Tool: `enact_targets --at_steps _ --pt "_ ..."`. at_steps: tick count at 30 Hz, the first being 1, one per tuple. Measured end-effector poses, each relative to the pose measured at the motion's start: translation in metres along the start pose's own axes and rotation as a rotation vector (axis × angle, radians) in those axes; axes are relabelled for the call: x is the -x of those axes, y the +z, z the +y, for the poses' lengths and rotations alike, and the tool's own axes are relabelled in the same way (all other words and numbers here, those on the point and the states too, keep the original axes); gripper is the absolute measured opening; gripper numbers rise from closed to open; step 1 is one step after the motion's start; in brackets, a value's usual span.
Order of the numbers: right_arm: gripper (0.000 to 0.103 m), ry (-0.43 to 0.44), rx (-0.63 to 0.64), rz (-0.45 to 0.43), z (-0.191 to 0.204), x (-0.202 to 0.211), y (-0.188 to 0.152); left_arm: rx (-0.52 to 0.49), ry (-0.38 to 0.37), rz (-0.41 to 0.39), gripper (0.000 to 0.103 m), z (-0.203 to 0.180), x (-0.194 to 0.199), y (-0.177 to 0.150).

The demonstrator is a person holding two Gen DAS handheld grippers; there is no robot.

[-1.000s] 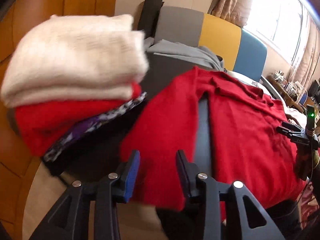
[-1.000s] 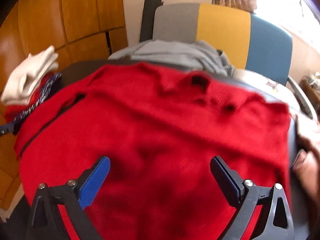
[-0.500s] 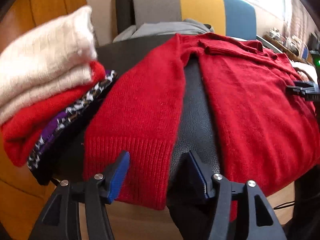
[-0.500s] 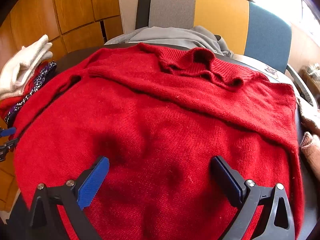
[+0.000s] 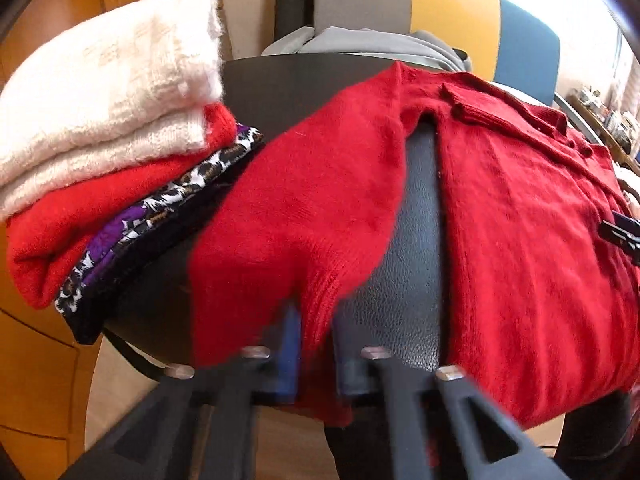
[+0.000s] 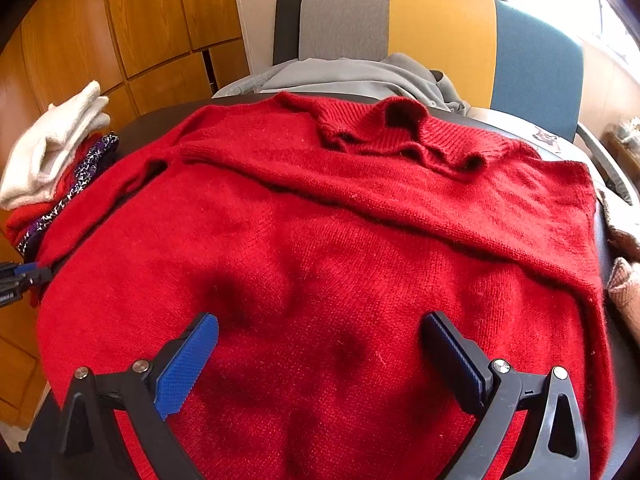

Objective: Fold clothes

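Left hand-held gripper [image 5: 316, 344], jaws just closing, pinches the sleeve cuff [image 5: 320, 300]; right hand-held gripper [image 6: 320, 356] hovers released. Lift gently, keeping the knit flat.

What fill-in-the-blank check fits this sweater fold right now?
1. The left tongs are shut on the red sweater's ____.
2. The right tongs stand ____ above the sweater's body.
3. The folded stack has a ____ knit on top.

Missing: sleeve cuff; open; cream
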State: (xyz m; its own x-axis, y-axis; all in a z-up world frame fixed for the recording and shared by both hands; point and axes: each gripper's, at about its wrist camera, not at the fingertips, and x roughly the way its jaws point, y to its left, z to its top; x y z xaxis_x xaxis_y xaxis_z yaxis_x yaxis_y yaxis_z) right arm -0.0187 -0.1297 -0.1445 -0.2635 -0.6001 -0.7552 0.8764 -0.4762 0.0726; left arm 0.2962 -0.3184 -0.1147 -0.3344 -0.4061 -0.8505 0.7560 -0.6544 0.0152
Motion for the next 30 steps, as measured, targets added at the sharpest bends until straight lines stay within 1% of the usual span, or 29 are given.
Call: enact_targets --at_steps 2,5,9,10,13,15,17,19,20,21,23,24,27,28,30 --pt "0.103 -0.009 0.007 0.006 0.002 -0.001 0.000 0.039 -0.076 0.004 0.010 0.004 0.002 0.004" --pt "0.103 -0.034 0.027 0.019 0.006 -0.004 0.000 0.138 -0.233 -0.009 0.010 0.014 0.015 0.015" --pt "0.103 -0.064 0.055 0.032 0.012 -0.007 0.001 0.291 -0.565 -0.059 0.010 0.030 0.040 0.039" --pt "0.103 -0.063 0.055 0.032 0.012 -0.007 0.001 0.300 -0.651 -0.072 0.010 0.029 0.046 0.046" --pt "0.103 -0.056 0.052 0.031 0.011 -0.007 0.001 0.294 -0.837 -0.088 0.010 0.011 0.057 0.068" --pt "0.103 -0.053 0.050 0.029 0.010 -0.006 0.001 0.272 -0.917 -0.091 0.010 -0.009 0.056 0.084" --pt "0.103 -0.056 0.051 0.026 0.011 -0.006 0.000 0.227 -0.956 -0.070 0.010 -0.040 0.050 0.097" --pt "0.103 -0.057 0.051 0.025 0.012 -0.006 0.000 0.160 -0.955 -0.031 0.010 -0.077 0.037 0.102" --pt "0.103 -0.054 0.048 0.023 0.011 -0.006 0.000 0.143 -0.955 -0.008 0.011 -0.092 0.029 0.102" --pt "0.103 -0.052 0.046 0.022 0.010 -0.006 0.001 0.117 -0.944 0.017 0.011 -0.108 0.020 0.100" --pt "0.103 -0.041 0.037 0.017 0.009 -0.005 0.001 0.056 -0.851 0.065 0.012 -0.140 -0.006 0.100" --pt "0.103 -0.036 0.032 0.015 0.008 -0.005 0.001 0.052 -0.829 0.090 0.012 -0.152 -0.019 0.101" --pt "0.103 -0.020 0.019 0.008 0.006 -0.003 0.001 0.121 -0.855 0.121 0.018 -0.154 -0.032 0.100" --pt "0.103 -0.014 0.014 0.006 0.005 -0.003 0.000 0.142 -0.873 0.099 0.019 -0.151 -0.030 0.102" --pt "0.103 -0.001 0.005 0.002 0.002 -0.002 -0.001 0.156 -0.892 0.022 0.022 -0.140 -0.018 0.103"
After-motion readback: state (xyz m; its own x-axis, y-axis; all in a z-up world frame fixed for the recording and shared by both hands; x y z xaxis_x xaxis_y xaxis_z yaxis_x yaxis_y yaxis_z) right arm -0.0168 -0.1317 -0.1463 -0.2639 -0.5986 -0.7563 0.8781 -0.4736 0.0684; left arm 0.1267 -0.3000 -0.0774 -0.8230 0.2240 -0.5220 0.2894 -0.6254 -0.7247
